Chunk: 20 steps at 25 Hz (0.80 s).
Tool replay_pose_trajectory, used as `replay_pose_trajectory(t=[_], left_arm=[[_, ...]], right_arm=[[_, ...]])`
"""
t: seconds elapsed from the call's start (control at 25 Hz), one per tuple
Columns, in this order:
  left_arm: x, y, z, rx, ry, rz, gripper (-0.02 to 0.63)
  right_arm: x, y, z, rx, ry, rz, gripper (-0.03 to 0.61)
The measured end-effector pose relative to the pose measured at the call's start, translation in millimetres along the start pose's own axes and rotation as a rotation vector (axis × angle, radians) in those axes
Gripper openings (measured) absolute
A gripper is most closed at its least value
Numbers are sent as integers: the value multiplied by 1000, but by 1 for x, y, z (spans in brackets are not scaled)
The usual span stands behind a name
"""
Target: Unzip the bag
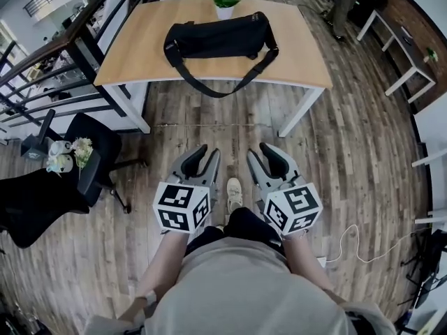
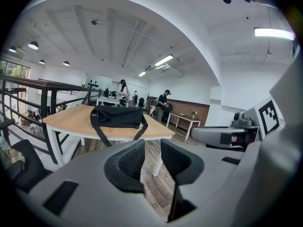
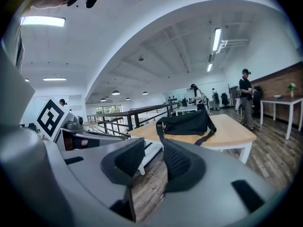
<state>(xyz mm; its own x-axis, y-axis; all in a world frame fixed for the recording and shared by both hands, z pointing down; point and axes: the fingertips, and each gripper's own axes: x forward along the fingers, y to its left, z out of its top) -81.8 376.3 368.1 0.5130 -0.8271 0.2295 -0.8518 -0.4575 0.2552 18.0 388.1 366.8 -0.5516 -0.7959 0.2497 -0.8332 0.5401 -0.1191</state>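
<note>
Head view puts the black bag [image 1: 220, 37] on the wooden table [image 1: 140, 54] well ahead, so with my left gripper [image 1: 208, 153] and right gripper [image 1: 260, 152] both spread and empty, I should step close and steady it with one before pulling with the other.

Open-plan ofc, wood-top desk [image 1: 140, 44], swivel chair [image 1: 98, 144], strip lights [image 3: 217, 38]

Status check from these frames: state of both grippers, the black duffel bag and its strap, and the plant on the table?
Left gripper: open, nothing between its jaws.
Right gripper: open, nothing between its jaws.
Black fabric duffel bag: lying on the wooden table, untouched; zip too far away to read.
Black shoulder strap: looped over the table's front edge, hanging.
Green potted plant: upright behind the bag.
</note>
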Motion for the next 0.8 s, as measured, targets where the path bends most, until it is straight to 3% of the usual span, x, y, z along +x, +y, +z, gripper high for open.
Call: replay_pose_trajectory(t=[0.52,0.8], left_arm=[[116,47,57,-27,-27,41,114],[174,61,67,-48,-15,61,114]], right_arm=[[109,-77,48,13,14,121,95],[147,-124,61,8,20,133,97]])
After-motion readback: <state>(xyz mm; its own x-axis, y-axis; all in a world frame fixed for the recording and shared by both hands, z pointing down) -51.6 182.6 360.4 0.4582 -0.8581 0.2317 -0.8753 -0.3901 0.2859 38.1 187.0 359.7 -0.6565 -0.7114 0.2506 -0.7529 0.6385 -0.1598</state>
